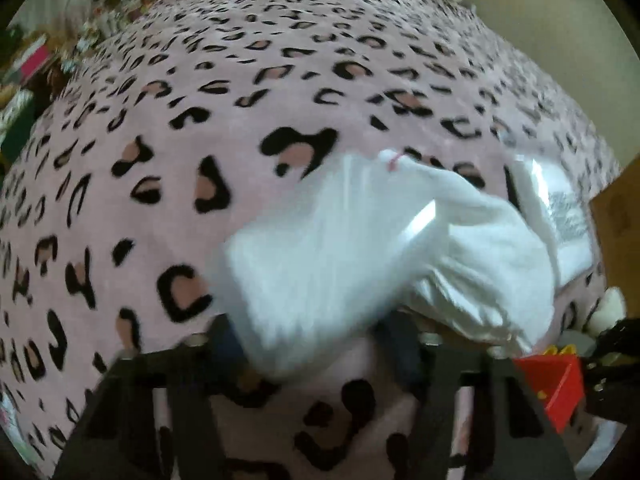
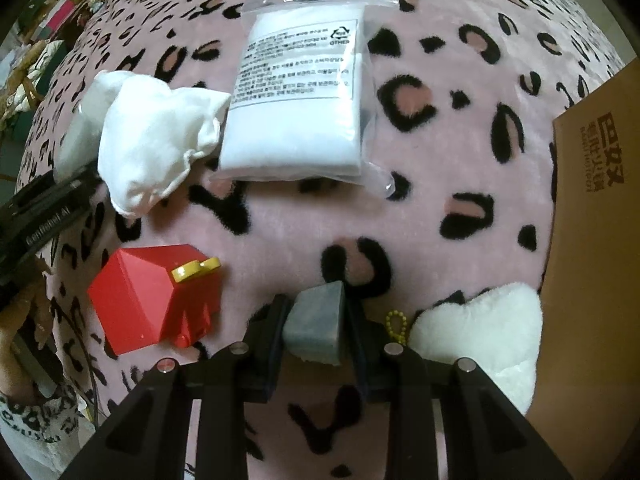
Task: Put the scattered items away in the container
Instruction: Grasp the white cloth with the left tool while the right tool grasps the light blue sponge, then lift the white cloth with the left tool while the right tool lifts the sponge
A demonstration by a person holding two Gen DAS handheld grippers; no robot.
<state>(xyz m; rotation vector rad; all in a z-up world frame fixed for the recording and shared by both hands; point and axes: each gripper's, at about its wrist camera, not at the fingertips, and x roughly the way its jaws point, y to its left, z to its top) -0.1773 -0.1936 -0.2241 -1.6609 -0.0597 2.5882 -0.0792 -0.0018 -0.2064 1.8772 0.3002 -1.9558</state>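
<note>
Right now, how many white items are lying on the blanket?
3. A white cloth pouch at left, a sealed plastic packet at centre beside it, and a plush heart at right against the cardboard box. Others may be hidden.

I count one sealed plastic packet [image 2: 304, 92] at top centre, one white cloth bundle [image 2: 156, 140] upper left, one red box [image 2: 152, 300] lower left, one grey block [image 2: 316, 324] bottom centre, one white plush [image 2: 488, 332] lower right, one cardboard box [image 2: 596, 240] at the right edge.

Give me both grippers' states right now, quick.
Left gripper: shut on the white cloth bundle, lifted and blurred.
Right gripper: shut on the grey block.
</note>
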